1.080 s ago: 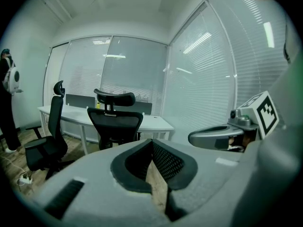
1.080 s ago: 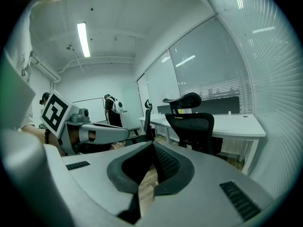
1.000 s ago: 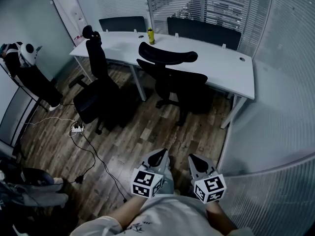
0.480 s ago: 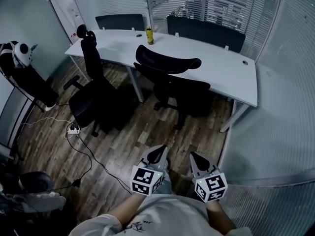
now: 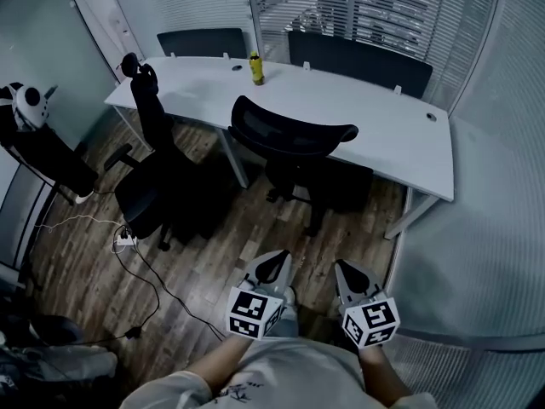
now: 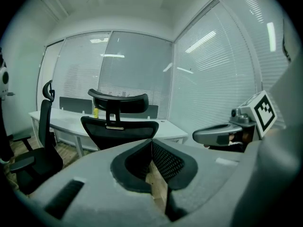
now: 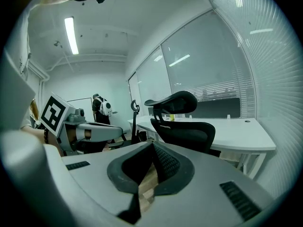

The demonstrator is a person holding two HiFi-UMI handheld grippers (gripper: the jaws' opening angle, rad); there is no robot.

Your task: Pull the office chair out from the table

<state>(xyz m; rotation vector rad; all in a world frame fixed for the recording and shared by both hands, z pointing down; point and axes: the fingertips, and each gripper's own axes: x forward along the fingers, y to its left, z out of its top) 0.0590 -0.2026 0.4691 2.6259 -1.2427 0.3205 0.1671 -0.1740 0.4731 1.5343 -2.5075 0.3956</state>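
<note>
A wood-plank floor point(image 5: 213, 254) fills a small office walled in glass with blinds point(image 5: 502, 143). Nearest, the left tongs point(image 5: 274, 267) and right tongs point(image 5: 347, 273) hang side by side above the floor. Each has its jaws together with nothing between them, and both are well apart from the furniture. Beyond them the black office chair point(image 5: 294, 133) stands pushed in at the near edge of the white worktop point(image 5: 383, 135), backrest and headrest facing the tongs. A second black chair point(image 5: 149, 186) stands to its left, near a power strip point(image 5: 128, 241). A yellow bottle point(image 5: 255, 68) stands upright toward the worktop's far side.
</note>
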